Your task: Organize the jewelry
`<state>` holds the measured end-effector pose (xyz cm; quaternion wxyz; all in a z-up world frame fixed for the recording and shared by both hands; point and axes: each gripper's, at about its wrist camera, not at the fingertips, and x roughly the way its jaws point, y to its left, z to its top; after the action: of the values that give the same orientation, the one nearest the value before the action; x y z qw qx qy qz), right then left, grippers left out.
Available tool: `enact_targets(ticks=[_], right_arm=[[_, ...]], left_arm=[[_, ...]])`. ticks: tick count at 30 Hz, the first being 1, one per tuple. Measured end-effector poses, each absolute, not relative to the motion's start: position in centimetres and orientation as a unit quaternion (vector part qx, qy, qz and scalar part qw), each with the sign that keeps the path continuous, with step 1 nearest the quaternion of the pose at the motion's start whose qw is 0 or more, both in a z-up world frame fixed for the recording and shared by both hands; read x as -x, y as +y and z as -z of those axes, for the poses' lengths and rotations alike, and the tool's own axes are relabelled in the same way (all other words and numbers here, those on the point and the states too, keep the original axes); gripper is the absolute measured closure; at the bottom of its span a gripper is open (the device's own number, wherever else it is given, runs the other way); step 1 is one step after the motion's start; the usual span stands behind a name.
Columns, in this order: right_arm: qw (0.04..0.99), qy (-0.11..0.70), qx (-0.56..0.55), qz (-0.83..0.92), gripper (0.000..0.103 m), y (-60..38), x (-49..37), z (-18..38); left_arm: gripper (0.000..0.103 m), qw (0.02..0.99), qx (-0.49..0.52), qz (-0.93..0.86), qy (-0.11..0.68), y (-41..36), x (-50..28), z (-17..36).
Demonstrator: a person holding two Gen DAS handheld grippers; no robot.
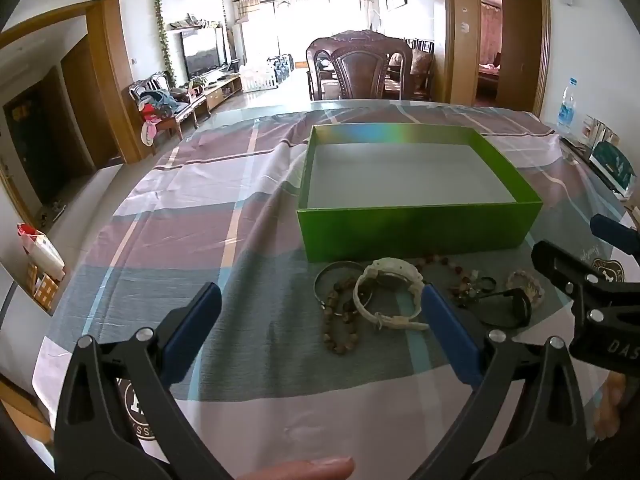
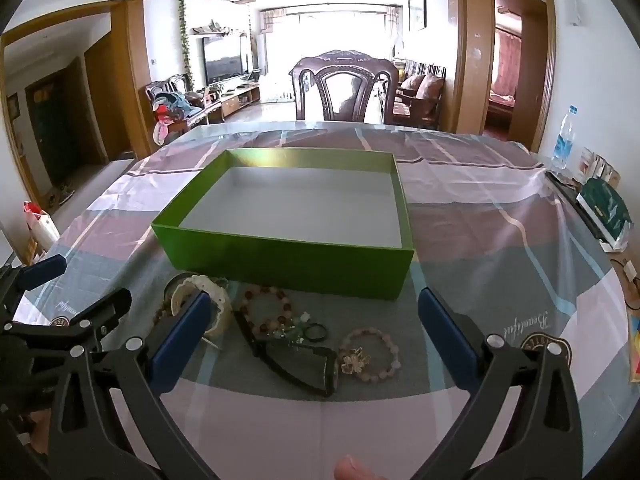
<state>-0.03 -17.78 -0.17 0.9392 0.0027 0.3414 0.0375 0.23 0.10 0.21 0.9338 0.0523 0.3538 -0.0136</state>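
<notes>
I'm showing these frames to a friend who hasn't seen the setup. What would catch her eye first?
Probably the bright green box, open and empty, in the middle of the plaid tablecloth. Next, the jumble of jewelry in front of it: a white watch, a black watch, a pink bead bracelet and brown beads. Both grippers, left gripper and right gripper, hang open above it.

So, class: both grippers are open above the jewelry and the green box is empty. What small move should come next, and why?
Probably lower the open right gripper onto the pink bead bracelet, which lies clear between its fingers, since the green box holds nothing.
</notes>
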Motion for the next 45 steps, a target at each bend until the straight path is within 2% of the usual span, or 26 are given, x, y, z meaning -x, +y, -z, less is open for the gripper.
enact_targets(ticks=[45], right_arm=[[0.940,0.338,-0.002,-0.043,0.003,-17.23,0.70,0.33]], left_arm=[[0.004,0.934,-0.050,0.014,0.354,0.30,-0.19,-0.14]])
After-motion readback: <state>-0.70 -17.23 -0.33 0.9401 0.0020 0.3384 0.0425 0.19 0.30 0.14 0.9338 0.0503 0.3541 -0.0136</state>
